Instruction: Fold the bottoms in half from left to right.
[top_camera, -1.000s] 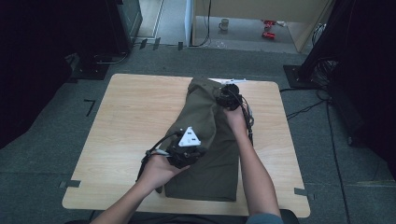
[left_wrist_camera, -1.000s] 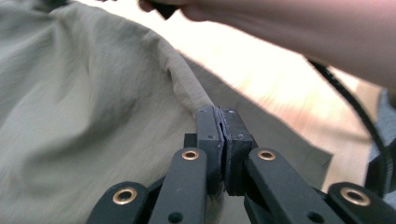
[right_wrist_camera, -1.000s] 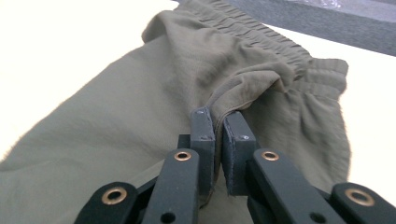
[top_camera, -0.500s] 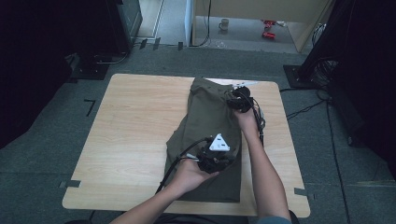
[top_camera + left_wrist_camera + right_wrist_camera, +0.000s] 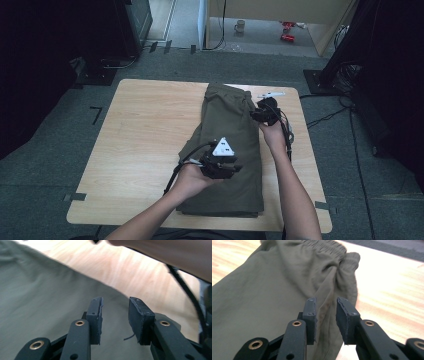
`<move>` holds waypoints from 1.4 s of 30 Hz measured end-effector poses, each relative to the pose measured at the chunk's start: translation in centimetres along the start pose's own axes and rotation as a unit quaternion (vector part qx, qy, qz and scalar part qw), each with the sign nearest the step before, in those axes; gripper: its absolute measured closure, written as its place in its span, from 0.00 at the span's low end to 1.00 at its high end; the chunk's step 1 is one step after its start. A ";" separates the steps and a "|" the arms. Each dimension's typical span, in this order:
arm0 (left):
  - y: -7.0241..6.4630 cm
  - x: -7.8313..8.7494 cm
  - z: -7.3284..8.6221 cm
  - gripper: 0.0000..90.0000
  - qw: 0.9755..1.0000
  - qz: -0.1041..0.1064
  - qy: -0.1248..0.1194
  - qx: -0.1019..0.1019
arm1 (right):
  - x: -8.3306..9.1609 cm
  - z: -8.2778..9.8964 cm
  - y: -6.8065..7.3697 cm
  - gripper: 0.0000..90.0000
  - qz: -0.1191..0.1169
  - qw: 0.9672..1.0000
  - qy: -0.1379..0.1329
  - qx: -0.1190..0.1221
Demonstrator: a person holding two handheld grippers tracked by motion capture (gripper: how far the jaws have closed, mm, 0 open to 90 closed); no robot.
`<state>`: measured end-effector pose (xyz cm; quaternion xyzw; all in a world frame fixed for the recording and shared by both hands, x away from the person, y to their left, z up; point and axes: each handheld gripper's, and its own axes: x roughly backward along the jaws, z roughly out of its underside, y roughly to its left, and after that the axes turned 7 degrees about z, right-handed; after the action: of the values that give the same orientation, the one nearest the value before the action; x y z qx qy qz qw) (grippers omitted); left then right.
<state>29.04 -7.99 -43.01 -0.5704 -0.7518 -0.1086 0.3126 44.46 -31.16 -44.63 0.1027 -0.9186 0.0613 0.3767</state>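
Your left gripper (image 5: pixel 220 165) sits just below the centre of the high view, over the lower half of the olive trousers (image 5: pixel 227 150). In the left gripper view (image 5: pixel 115 320) its jaws stand a narrow gap apart, with bare olive cloth showing between the pads and nothing pinched. A loose thread hangs off the right pad. You cannot tell from that view whether the pads touch the fabric or hang just above it. Beyond the trousers' edge, pale wood fills the upper middle of that view, and your other forearm (image 5: pixel 165 255) crosses the upper right corner with a black cable (image 5: pixel 186 290) running down beneath it.

Your right gripper (image 5: pixel 264 111) is right of centre in the high view, at the right edge of the trousers near the waistband end. In the right gripper view (image 5: pixel 325 322) its jaws are parted by a similar narrow gap, and a raised fold of the trousers' side edge runs into that gap. The fold lies against the left pad; the right pad stands clear of it, so the cloth is not clamped. The gathered elastic waistband (image 5: pixel 322 247) lies along the top of that view.

The trousers lie folded lengthwise on the wooden table (image 5: pixel 145 140), right of its centre, waistband toward the top of the high view. A small white strip (image 5: pixel 271 94) lies on the table just above your right gripper.
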 end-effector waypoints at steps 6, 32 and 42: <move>2.6 1.0 1.1 0.71 0.999 -0.033 0.009 0.000 | 0.7 1.1 0.2 0.76 -0.014 1.000 -0.010 0.000; 11.5 2.5 5.6 0.65 0.995 -0.094 0.012 0.026 | 1.7 7.4 2.0 0.65 -0.051 0.998 -0.033 0.035; 12.6 1.1 6.9 0.69 0.995 -0.083 0.026 0.045 | 0.5 8.5 2.1 0.77 -0.041 0.998 -0.013 0.036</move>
<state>38.11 0.57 -50.18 -0.4879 -0.7925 -0.1149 0.3474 37.84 -30.81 -50.43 0.1545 -0.9156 0.0775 0.3630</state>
